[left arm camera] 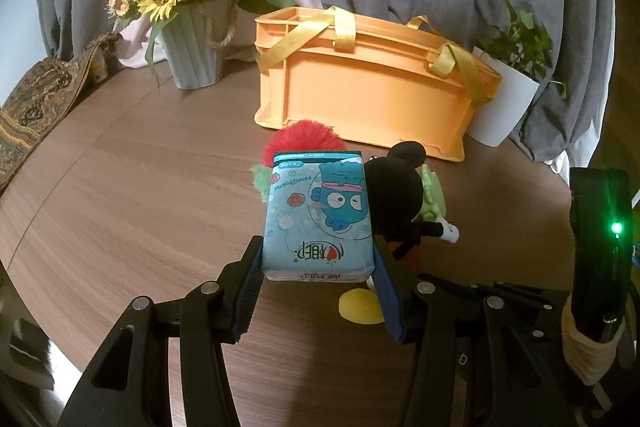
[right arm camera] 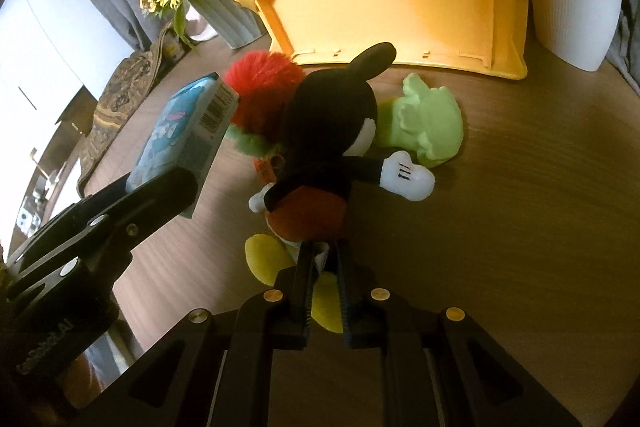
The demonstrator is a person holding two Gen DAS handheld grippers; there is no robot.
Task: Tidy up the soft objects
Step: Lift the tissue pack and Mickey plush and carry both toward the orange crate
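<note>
We hold two things at once. Our left gripper [left arm camera: 318,279] is clamped on the near end of the soft blue tissue pack with a cartoon fish [left arm camera: 318,217]. Our right gripper [right arm camera: 323,269] is squeezed together on the leg of the black mouse plush toy with red shorts [right arm camera: 320,155], just right of the pack.

To do this well, we should lift the toy slowly (it hangs by one leg) and keep the pack level. The fluffy red ball [left arm camera: 304,139] and the soft green toy [right arm camera: 428,123] lie on the brown wooden table [left arm camera: 132,195].

The orange plastic crate with yellow ribbon handles [left arm camera: 372,95] stands at the far side. We cannot see inside it.
</note>
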